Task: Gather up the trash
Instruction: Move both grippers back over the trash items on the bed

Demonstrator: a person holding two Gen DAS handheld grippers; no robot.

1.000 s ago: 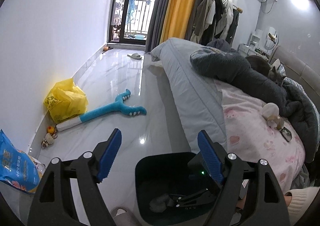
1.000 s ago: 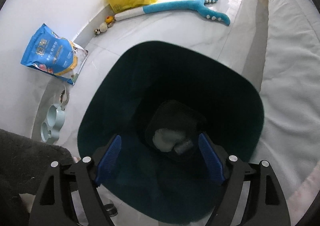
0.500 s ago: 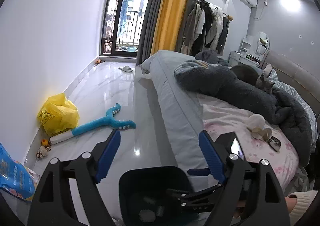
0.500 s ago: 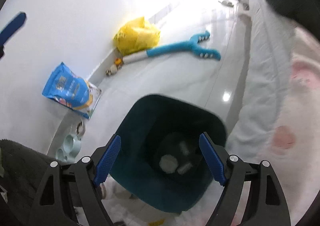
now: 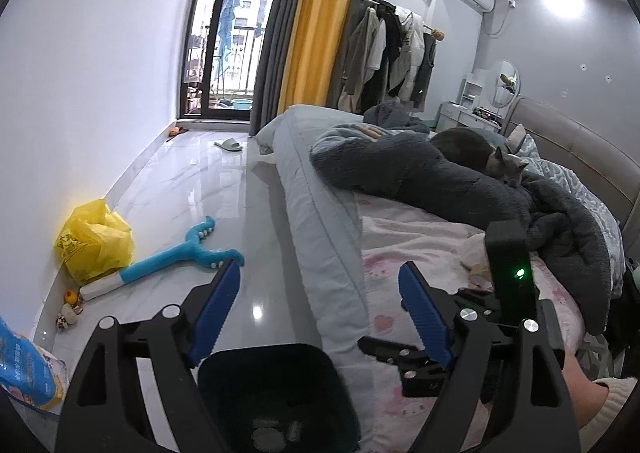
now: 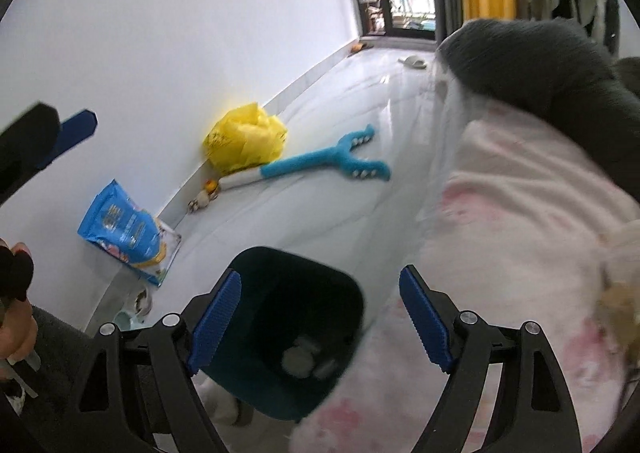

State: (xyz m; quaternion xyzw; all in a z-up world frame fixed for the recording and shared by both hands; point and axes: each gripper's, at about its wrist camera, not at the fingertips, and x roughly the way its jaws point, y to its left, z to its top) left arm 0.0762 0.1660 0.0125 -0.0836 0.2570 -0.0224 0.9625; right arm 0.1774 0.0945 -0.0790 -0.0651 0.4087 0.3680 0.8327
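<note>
left gripper: mine, jaws spread apart with nothing between the blue pads; it looks out over the bin and along the bed.
right gripper: jaws parted too, nothing between them; it tilts down over the bin's mouth and the bed edge.
bin: dark teal, on the floor hard against the side of the bed; a few pale scraps lie at its bottom.
trash left to collect: a pale crumpled clump on the pink sheet, at the right rim of the right view; I judge this to be the next pickup, though blur keeps me from naming it.
risk, snagging: closing on that clump could pinch the sheet with it and drag the bedding, since the clump lies right on soft cloth.
risk, the cat: a grey cat rests on the dark blanket near that end of the bed; a reach there could startle it.
risk, wrong pick: the yellow bag, blue toy and blue packet lie along the wall; I cannot tell which of them count as trash.
only the left view shows: the cat, the clothes rack, and my right gripper's body with its green light.
only the right view shows: the scraps inside the bin clearly, a feeding bowl by the wall, and fingers at the left rim.
</note>
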